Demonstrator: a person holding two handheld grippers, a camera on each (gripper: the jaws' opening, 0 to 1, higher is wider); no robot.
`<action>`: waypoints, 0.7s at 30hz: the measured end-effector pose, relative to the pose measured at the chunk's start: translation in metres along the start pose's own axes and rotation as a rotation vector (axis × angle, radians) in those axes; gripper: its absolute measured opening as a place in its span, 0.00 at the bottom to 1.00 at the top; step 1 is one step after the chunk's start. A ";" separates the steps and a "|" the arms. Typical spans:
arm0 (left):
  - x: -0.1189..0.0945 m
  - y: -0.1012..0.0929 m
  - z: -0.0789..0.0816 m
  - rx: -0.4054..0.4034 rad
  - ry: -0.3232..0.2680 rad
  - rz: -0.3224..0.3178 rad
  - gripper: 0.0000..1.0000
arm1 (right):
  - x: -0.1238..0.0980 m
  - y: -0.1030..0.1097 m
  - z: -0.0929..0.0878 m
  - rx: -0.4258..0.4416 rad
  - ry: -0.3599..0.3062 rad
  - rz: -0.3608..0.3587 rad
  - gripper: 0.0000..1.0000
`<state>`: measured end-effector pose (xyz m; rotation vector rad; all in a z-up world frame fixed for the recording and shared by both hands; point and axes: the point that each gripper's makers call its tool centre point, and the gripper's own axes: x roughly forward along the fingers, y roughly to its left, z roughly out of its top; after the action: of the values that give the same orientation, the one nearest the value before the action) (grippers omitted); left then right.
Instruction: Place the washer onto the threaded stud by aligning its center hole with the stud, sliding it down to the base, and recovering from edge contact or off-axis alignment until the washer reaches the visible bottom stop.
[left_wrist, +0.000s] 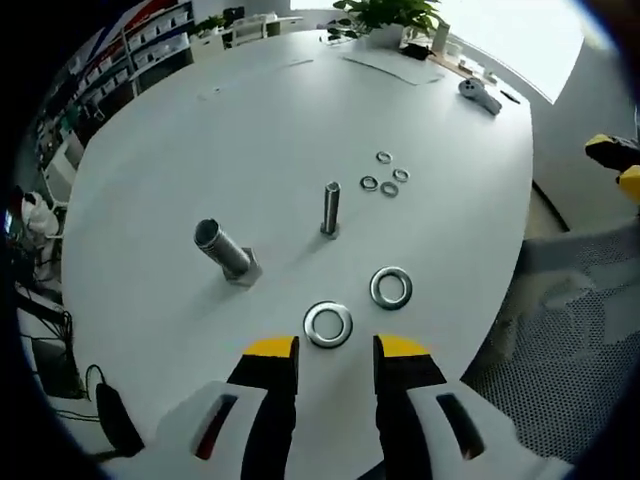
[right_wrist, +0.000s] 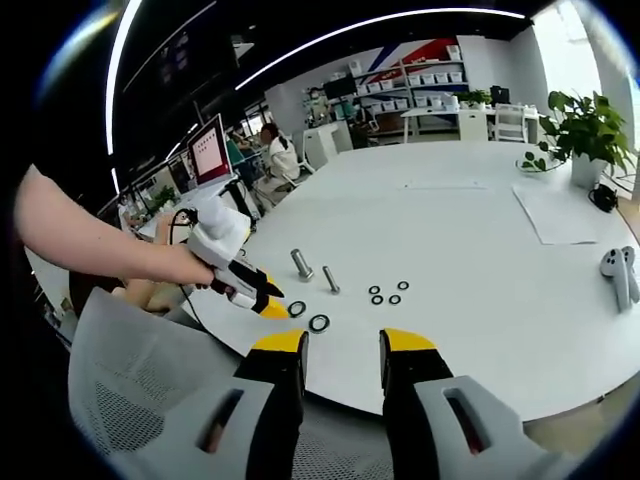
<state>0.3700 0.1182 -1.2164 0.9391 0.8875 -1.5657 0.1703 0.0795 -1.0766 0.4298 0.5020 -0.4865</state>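
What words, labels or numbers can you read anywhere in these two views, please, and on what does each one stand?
None can be read.
Papers on the white table: any print is too small to make out.
Monitor at the far desk: a bright pinkish screen, its content blurred.
Bins on the back shelves: any labels too small.
Washers, both bolts and the yellow-tipped gripper fingers: no marking visible.

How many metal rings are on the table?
6. Two big washers lie near the left gripper: one just ahead, one beside it. Four small ones cluster past the stud.
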 end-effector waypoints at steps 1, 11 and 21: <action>0.003 0.001 -0.001 0.002 0.008 0.000 0.28 | 0.000 0.000 0.000 0.000 0.001 0.001 0.31; 0.023 0.002 -0.004 0.052 0.068 -0.005 0.27 | -0.001 -0.001 -0.002 0.005 0.003 -0.004 0.31; 0.025 0.007 -0.001 0.224 0.099 0.019 0.24 | -0.003 -0.004 -0.001 0.014 -0.004 -0.013 0.31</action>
<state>0.3733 0.1081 -1.2398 1.1889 0.7796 -1.6368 0.1660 0.0777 -1.0767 0.4390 0.4981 -0.5033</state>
